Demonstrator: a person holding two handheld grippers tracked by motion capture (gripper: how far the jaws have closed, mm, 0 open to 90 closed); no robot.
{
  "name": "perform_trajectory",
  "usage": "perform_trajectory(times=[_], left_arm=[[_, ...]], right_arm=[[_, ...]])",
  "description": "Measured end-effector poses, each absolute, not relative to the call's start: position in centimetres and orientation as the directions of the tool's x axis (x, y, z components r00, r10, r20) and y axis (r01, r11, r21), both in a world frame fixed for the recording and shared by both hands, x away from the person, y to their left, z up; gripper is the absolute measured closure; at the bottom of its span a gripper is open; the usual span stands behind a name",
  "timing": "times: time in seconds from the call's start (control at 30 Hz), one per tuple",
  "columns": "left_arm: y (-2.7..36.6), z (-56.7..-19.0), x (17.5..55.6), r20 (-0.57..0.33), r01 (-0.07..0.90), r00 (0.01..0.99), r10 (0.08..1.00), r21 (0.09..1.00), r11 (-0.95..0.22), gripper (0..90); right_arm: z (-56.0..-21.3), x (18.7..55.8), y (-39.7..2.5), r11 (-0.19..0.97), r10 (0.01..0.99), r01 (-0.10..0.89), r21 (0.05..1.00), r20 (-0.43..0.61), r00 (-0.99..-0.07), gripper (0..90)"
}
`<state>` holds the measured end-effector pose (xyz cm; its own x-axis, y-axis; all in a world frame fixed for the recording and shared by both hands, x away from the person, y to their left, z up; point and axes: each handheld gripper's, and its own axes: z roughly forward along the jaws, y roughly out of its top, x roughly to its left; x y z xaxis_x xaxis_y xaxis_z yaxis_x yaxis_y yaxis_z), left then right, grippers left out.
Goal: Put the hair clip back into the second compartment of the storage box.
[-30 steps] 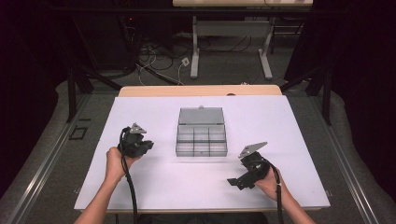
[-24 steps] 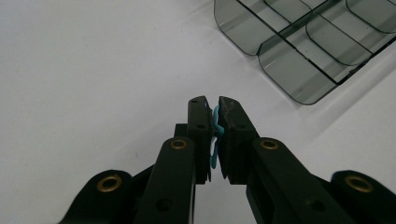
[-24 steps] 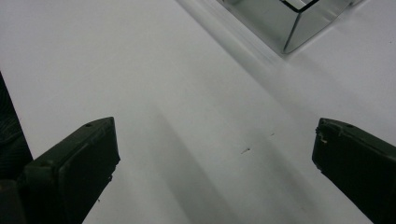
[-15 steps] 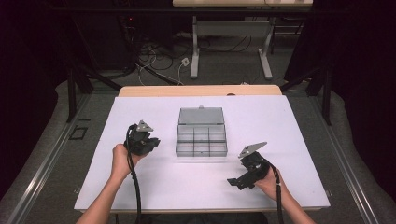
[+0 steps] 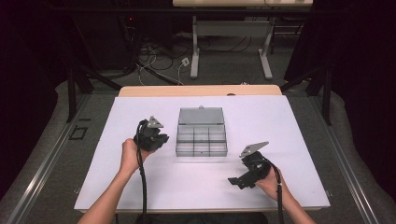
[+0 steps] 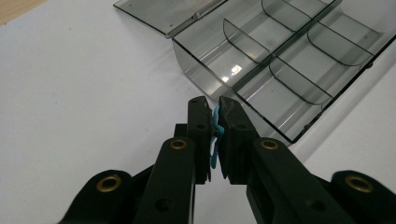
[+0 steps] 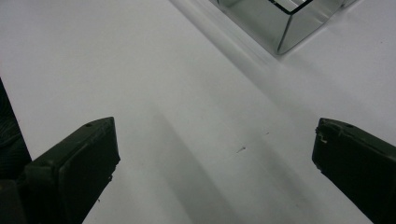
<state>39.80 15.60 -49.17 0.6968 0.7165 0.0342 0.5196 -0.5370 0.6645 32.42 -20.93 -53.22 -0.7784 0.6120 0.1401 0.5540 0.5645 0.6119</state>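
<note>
White sheet (image 5: 187,186) laid over a wooden table (image 5: 201,90), pale wood strip bare along the far edge. Dark room around; grey floor (image 5: 42,154) on both sides, black curtains right and left. Beyond the table: white desk legs (image 5: 194,51), loose cables (image 5: 154,56) on the floor, a black stand leg (image 5: 71,93) at far left. Middle of the sheet: smoke-grey clear plastic box (image 5: 201,140), six compartments in two rows of three, lid (image 5: 201,115) folded open flat on the far side; compartments seen in the left gripper view look bare. Left gripper (image 5: 156,138), held in the left hand (image 5: 128,154), just beside the box's left wall, not touching it as far as can be told; jaws pressed nearly together on a small blue piece (image 6: 215,135), thin and flat-looking, shape otherwise too hidden to tell. In the left gripper view, gripper (image 6: 211,105) tips over the sheet near the box's near corner, curved partitions beyond. Right gripper (image 5: 238,181), held in the right hand (image 5: 273,184), low on the sheet near the front edge, well apart from the box, to its right and nearer the person; jaws spread wide, nothing between them, bare white sheet (image 7: 196,116) below and a corner of the box (image 7: 285,23) farther off. Black cable (image 5: 142,186) trailing from the left gripper along the forearm. Nothing lying between left gripper and box.
</note>
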Motion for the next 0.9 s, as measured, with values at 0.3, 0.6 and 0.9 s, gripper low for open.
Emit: perform_trajectory(times=[0.3,0.6,0.9], left_arm=[[14.6,-49.0,40.5,0.03,0.514,0.703,0.711,0.669,-0.536,83.2],[13.5,-48.8,41.2,0.03,0.506,0.71,0.704,0.674,-0.539,83.2],[12.2,-48.4,41.8,0.034,0.49,0.724,0.689,0.678,-0.548,83.2]], right_arm=[[-53.2,32.4,-20.9,0.553,0.618,0.559,0.618,0.145,-0.773,0.0],[-53.3,32.5,-21.0,0.561,0.614,0.555,0.614,0.141,-0.777,0.0],[-53.3,32.6,-21.1,0.556,0.617,0.556,0.618,0.141,-0.774,0.0]])
